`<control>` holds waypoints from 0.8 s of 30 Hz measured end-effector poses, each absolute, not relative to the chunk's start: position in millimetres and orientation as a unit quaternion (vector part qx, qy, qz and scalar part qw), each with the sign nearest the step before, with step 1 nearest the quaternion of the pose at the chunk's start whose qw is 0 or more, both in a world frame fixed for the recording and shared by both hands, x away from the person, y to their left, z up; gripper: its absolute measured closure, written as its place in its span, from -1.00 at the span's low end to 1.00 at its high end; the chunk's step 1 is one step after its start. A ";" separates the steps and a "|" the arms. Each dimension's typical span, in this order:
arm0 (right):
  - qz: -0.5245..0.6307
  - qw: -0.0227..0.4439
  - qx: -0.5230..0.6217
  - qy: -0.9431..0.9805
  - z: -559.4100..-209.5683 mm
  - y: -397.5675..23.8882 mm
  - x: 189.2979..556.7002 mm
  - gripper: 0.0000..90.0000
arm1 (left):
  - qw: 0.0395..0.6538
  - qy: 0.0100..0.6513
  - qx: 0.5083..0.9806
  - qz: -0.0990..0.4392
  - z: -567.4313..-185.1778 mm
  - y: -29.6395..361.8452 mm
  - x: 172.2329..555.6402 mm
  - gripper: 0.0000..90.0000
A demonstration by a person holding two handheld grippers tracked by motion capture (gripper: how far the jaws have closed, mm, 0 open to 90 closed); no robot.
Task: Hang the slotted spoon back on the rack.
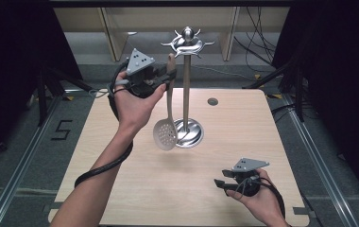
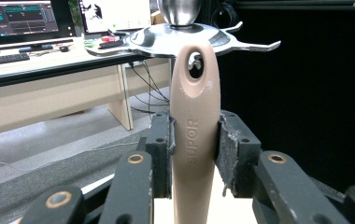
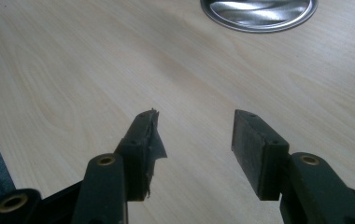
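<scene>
The left tongs (image 2: 195,140) squeeze the spoon's handle (image 2: 195,121), which hangs straight down with its holey bowl (image 1: 165,134) above the desk (image 1: 243,142). The handle's hole (image 2: 195,63) sits just below a hook (image 2: 255,45) on the stand (image 1: 186,85). The right tongs (image 3: 194,140) rest wide apart, far off.

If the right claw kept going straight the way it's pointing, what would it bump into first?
Probably the round shiny base of the utensil stand. The right claw is open with nothing in it, pointing low across the bare wooden table towards that base. The path between looks free, though depth is hard to judge.
</scene>
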State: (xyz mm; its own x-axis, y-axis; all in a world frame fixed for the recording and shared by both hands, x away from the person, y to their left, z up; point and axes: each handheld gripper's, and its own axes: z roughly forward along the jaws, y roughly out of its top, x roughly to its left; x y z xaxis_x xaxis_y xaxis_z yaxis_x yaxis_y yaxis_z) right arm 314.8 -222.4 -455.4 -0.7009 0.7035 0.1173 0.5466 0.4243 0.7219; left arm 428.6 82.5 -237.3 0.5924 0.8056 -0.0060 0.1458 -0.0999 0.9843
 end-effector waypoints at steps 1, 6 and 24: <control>0.386 0.102 0.372 0.838 -455.5 -222.5 314.9 0.14 | 0.573 0.347 0.684 0.288 -237.2 81.9 429.3 0.49; 0.386 0.107 0.366 0.840 -455.6 -223.3 315.9 0.14 | 0.569 0.350 0.686 0.287 -236.3 79.4 432.3 0.49; 0.385 0.101 0.370 0.839 -456.1 -222.9 315.5 0.14 | 0.564 0.337 0.697 0.287 -236.9 76.2 440.7 0.46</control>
State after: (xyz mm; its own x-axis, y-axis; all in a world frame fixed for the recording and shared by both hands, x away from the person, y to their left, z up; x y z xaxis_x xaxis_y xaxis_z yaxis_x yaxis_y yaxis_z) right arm 315.5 -222.9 -456.1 -0.7058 0.6990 0.1151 0.5429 0.4294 0.7217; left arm 440.7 76.2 -236.9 0.6081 0.7936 0.0205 0.1461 -0.1372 0.9797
